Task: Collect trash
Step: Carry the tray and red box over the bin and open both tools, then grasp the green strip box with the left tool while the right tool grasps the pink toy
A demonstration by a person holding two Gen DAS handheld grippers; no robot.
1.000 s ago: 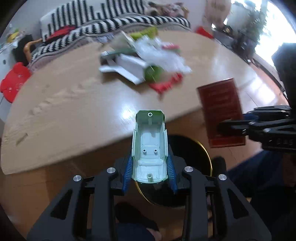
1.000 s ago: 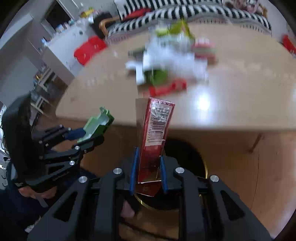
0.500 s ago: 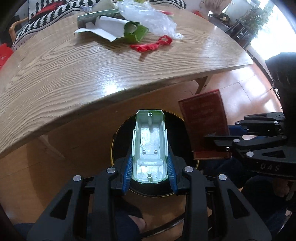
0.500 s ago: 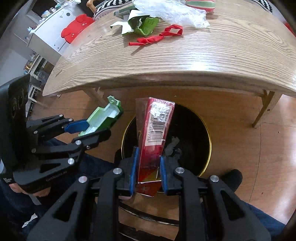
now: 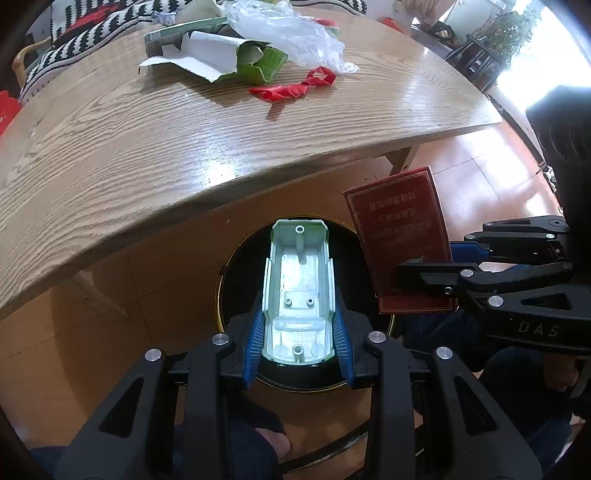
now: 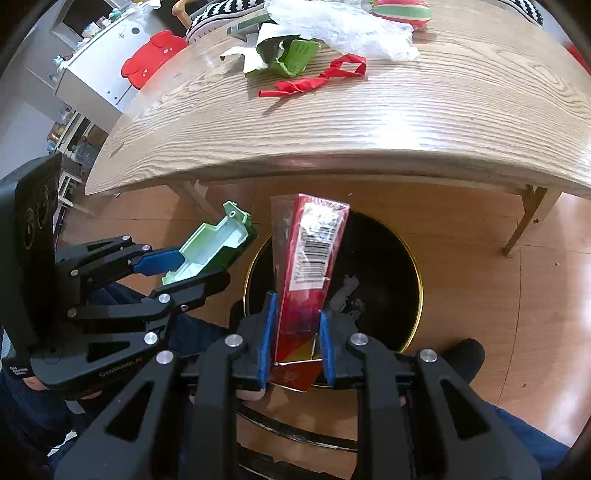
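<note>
My left gripper [image 5: 298, 330] is shut on a pale green plastic shell [image 5: 297, 288], hollow side up, held over the black bin [image 5: 240, 280] with a gold rim on the floor. My right gripper [image 6: 295, 332] is shut on a flat red carton [image 6: 306, 273] with a barcode label, also above the bin [image 6: 384, 273]. Each gripper shows in the other's view: the right one [image 5: 424, 280] with the carton [image 5: 399, 229], the left one [image 6: 192, 266] with the shell [image 6: 210, 247]. More trash lies on the wooden table [image 5: 147, 147].
On the table lie a torn green and white carton [image 5: 236, 62], clear plastic wrap [image 5: 291, 33] and a red burst balloon [image 5: 295, 86]. The table's edge overhangs the bin's far side. A person's legs and dark-socked foot [image 6: 461, 354] are by the bin. A table leg [image 6: 524, 218] stands right.
Both grippers have tipped downward and sunk from over the table edge to above the bin, each keeping its hold. In the last half second they barely moved.
</note>
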